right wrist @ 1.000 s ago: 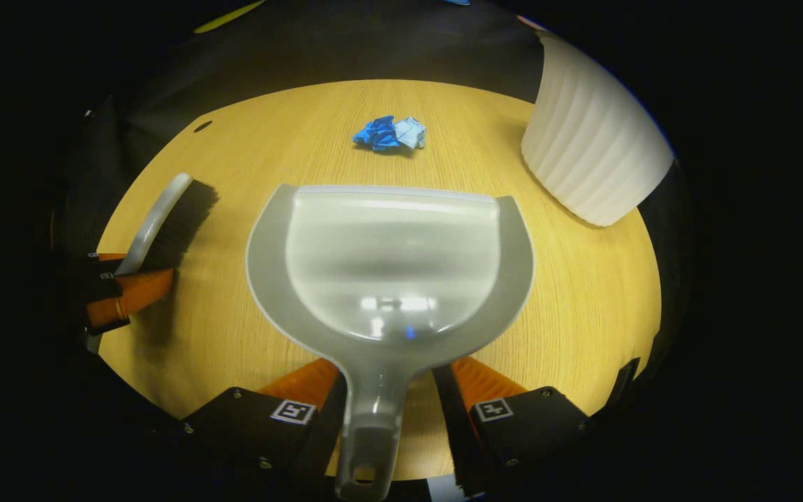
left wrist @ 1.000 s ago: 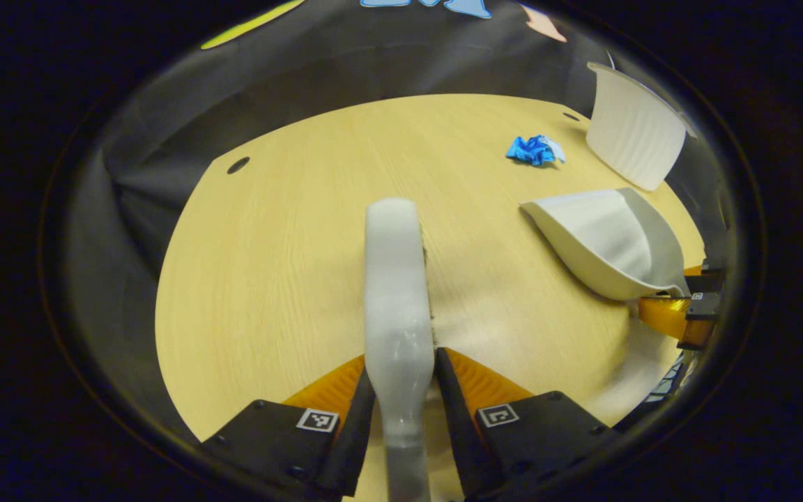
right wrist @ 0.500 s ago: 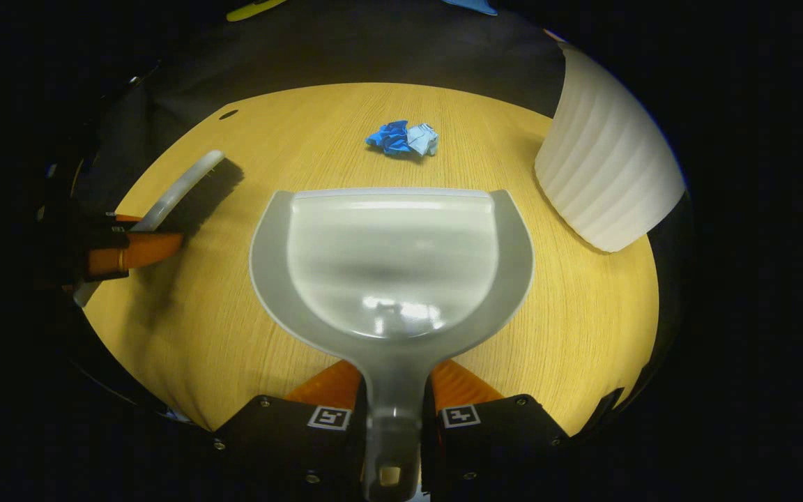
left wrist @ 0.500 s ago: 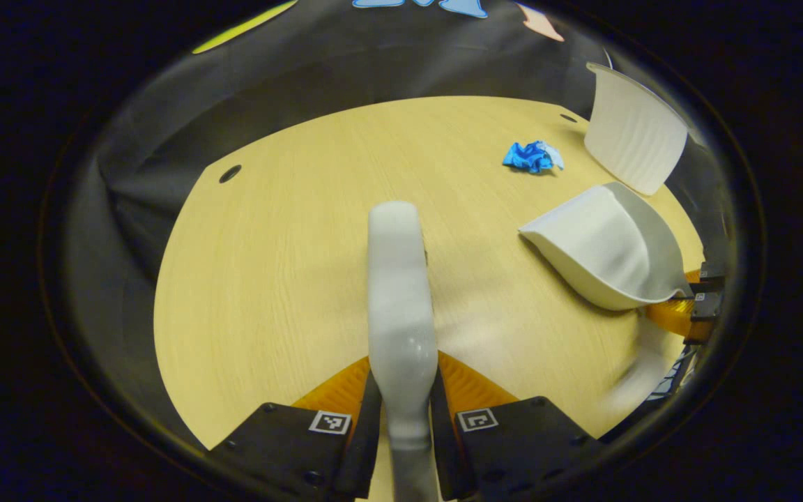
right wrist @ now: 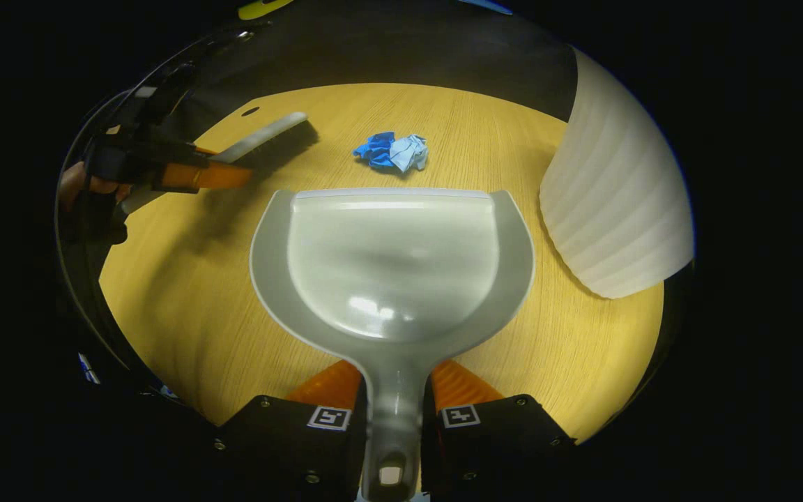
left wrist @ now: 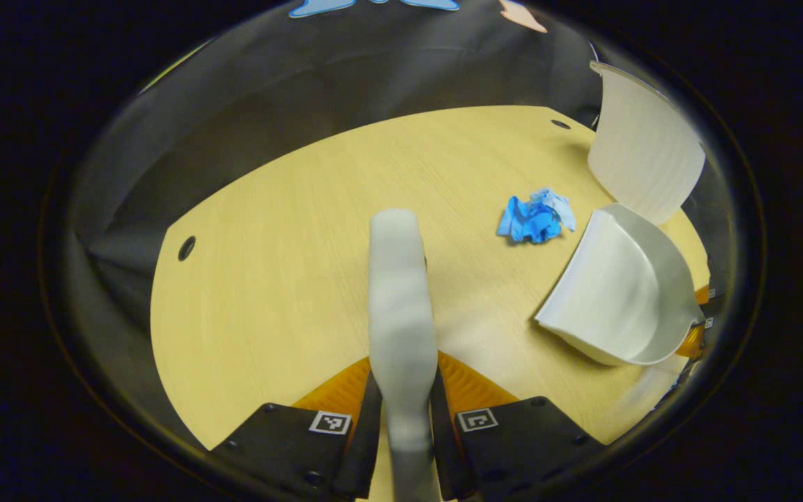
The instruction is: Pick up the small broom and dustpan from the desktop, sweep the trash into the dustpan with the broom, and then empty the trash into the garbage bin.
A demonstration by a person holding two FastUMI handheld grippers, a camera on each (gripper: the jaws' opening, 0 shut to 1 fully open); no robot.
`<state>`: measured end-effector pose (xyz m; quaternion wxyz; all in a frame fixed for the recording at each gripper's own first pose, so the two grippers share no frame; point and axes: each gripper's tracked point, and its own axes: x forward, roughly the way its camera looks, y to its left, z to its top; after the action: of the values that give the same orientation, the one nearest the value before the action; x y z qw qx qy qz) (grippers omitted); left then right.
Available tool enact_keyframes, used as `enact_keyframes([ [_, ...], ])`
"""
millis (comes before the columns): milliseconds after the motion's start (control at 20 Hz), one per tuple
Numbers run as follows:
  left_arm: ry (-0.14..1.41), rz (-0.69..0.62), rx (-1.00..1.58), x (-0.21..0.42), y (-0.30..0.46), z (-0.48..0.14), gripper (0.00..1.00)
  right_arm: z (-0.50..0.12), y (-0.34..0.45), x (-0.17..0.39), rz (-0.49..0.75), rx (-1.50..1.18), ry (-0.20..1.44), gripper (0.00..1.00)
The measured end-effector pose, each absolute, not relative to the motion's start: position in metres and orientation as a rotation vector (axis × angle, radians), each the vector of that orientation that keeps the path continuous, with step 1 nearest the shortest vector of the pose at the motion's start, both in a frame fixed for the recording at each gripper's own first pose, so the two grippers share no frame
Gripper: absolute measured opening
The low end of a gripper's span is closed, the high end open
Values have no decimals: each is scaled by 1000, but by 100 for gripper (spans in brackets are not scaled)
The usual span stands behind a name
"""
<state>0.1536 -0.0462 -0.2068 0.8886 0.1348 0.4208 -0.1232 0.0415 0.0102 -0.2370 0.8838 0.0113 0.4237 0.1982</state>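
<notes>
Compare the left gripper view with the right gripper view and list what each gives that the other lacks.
Left gripper view: the broom seen along its back from the left gripper jaws, and the dustpan outer shell from the side.
Right gripper view: the dustpan's bare inside, its handle in the right gripper jaws, the broom's dark bristles, and a hand behind the left gripper.
Both: the blue trash near the dustpan's lip, the white garbage bin, the wooden desktop.
</notes>
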Motion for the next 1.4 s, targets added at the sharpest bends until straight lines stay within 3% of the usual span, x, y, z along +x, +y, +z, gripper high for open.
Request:
enact_keyframes([
  [450, 849, -472, 435, 216, -125, -196, 44, -237, -13, 62, 491, -70, 872, 33],
  [900, 881, -750, 384, 169, -190, -144, 41, -233, -12, 67, 527, -105, 825, 33],
  [1100, 888, -774, 360, 142, -202, -143, 41, -233, -14, 68, 512, -121, 812, 33],
  [1350, 827, -668, 321, 146, -166, -119, 39, -230, -16, 70, 459, -98, 798, 33],
  [1400, 823, -642, 309, 145, -157, -118, 43, -230, -17, 70, 452, -99, 801, 33],
])
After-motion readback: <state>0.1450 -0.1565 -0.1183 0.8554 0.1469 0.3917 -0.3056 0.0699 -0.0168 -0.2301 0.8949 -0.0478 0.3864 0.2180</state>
